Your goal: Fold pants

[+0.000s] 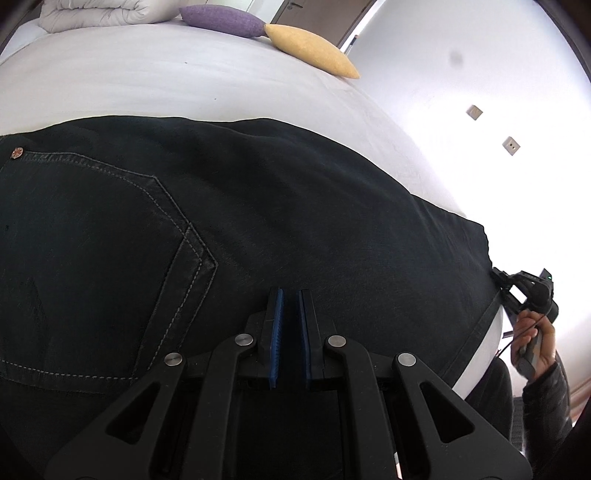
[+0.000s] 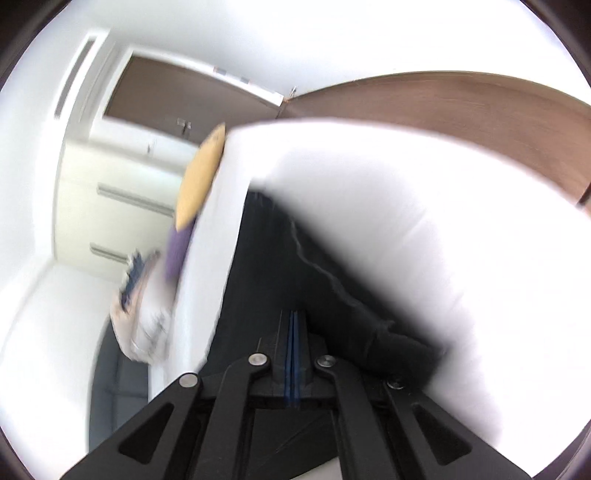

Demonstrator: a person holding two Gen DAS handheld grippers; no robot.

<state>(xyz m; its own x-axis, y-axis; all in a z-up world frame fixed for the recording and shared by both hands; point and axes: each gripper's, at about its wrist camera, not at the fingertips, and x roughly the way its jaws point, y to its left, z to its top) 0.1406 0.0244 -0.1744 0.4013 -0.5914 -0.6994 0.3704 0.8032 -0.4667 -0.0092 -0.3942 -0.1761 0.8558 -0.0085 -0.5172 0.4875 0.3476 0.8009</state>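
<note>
Dark denim pants (image 1: 258, 221) lie spread on the white bed (image 1: 147, 81), back pocket (image 1: 110, 240) facing up. My left gripper (image 1: 291, 295) sits low over the pants beside the pocket, its blue pads a small gap apart with nothing between them. My right gripper (image 1: 496, 277) shows at the pants' right edge, held in a hand. In the right wrist view the right gripper (image 2: 293, 314) has its blue pads pressed together at the edge of the pants (image 2: 266, 266); the view is blurred and whether cloth is pinched is unclear.
A purple pillow (image 1: 221, 20) and a yellow pillow (image 1: 314, 46) lie at the far side of the bed, with a folded white duvet (image 1: 99, 13) behind. White wall (image 1: 480, 92) stands to the right. A white wardrobe (image 2: 110, 206) and brown door (image 2: 177, 99) show in the right wrist view.
</note>
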